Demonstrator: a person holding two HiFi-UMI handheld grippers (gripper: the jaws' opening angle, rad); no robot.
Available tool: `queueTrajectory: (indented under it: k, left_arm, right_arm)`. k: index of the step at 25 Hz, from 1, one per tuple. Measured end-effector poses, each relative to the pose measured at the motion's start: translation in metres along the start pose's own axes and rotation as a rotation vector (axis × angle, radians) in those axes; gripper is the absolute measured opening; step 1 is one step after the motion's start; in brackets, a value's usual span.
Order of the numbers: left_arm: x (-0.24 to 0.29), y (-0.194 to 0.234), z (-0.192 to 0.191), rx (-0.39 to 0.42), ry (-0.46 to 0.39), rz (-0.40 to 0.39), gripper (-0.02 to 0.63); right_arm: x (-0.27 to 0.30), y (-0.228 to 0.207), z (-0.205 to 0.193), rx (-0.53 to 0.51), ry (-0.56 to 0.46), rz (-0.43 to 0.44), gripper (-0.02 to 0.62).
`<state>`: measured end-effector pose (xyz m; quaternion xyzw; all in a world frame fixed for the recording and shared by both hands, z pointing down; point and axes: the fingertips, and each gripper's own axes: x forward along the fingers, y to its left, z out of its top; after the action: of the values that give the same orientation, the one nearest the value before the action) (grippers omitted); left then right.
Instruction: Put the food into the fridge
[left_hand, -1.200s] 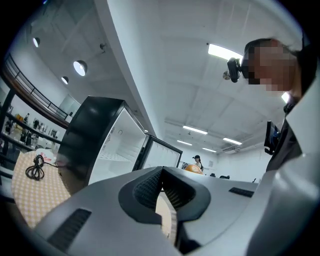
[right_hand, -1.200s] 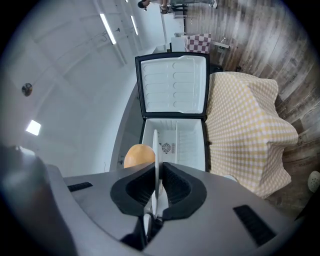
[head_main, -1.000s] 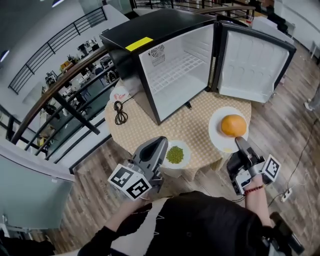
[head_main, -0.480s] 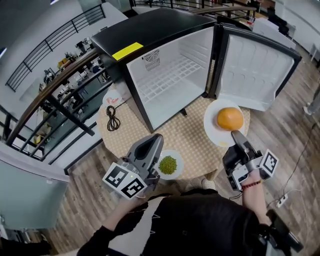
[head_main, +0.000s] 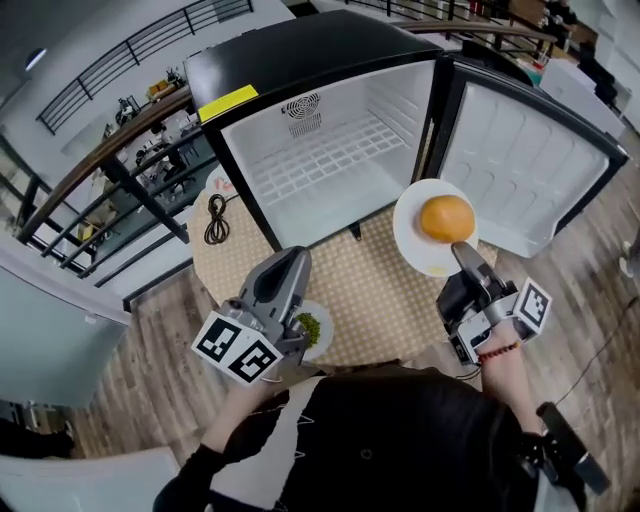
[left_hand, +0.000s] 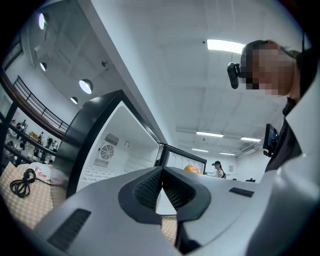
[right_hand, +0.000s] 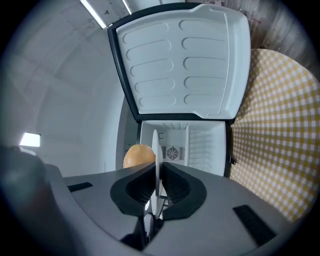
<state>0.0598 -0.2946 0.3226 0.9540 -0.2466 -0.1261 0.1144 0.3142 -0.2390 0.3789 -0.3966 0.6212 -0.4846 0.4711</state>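
We hold the white plate with the orange at the mouth of the open, empty fridge, its rim pinched in the jaws of the right gripper; nothing is shelved yet. The dish of green food waits at the near edge of the desk, just beside the left gripper. Only the left gripper view shows those jaws closed on nothing; only the head view shows the dish.
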Motion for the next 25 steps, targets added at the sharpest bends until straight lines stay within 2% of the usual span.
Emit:
queueTrajectory:
  k: [10,17,21,25]
  left_arm:
    - [0.031,-0.038,-0.014,0.027,-0.029,0.104,0.012]
    - [0.005,-0.044,-0.026,0.038,-0.025,0.25,0.012]
    - [-0.008,-0.043,-0.03,0.047,-0.002,0.317,0.012]
    - [-0.018,-0.036,-0.025,0.05,0.0,0.348,0.012]
  right_arm:
    - [0.018,-0.006,0.037,0.038,0.166,-0.007,0.031]
    - [0.043,-0.018,0.037,0.037,0.248,-0.032,0.031]
    - [0.053,-0.029,0.044,0.071,0.237,-0.037,0.031]
    - [0.063,-0.039,0.051,0.082,0.196,-0.066,0.031]
